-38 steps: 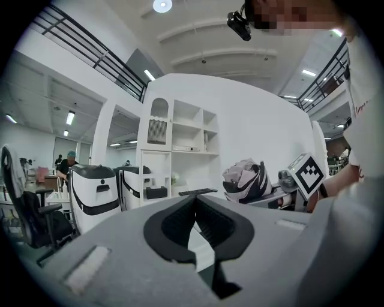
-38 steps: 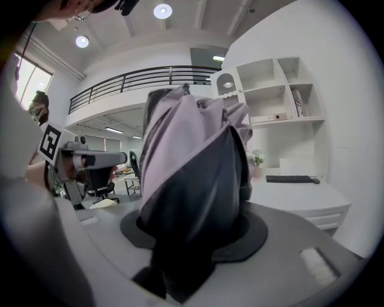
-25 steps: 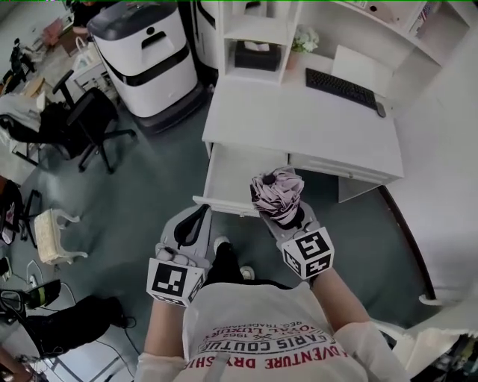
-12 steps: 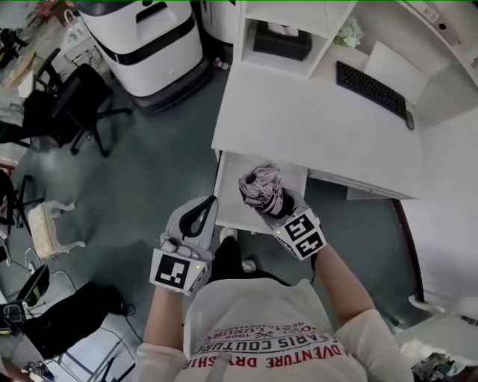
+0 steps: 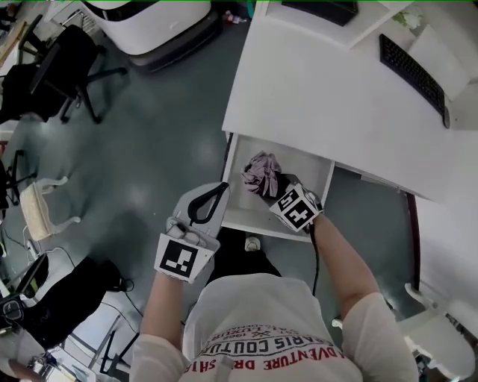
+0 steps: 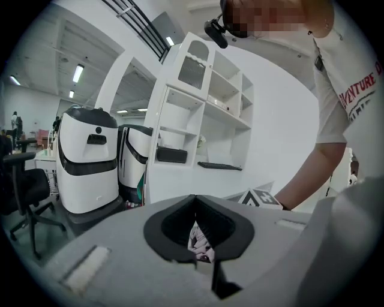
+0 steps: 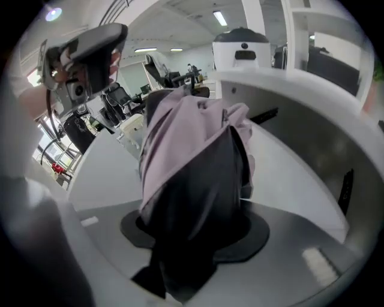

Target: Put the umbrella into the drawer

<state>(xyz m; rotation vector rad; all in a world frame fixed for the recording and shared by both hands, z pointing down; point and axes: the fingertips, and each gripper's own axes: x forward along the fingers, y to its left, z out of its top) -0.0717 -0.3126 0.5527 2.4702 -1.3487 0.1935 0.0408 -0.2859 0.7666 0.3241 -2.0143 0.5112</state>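
In the head view the folded pink and black umbrella [image 5: 261, 173] hangs over the open white drawer [image 5: 317, 170] under the desk. My right gripper [image 5: 273, 188] is shut on it and tilts steeply down into the drawer. In the right gripper view the umbrella [image 7: 192, 156] fills the space between the jaws of the right gripper [image 7: 195, 234], with the drawer's inside behind it. My left gripper [image 5: 220, 188] is beside the drawer's left front corner, its tips together and nothing in it. In the left gripper view, a bit of the umbrella [image 6: 201, 240] shows through the left gripper [image 6: 193, 201].
The white desk [image 5: 321, 97] carries a keyboard [image 5: 413, 69] at its right. The drawer's front panel [image 5: 258, 222] juts toward the person's legs. A black office chair [image 5: 52, 82] and a large white machine [image 5: 160, 22] stand on the grey floor to the left.
Both grippers have come down. The right one has tipped downward and carried the umbrella from above the drawer's front to inside its opening. The left has moved up to the drawer's left corner.
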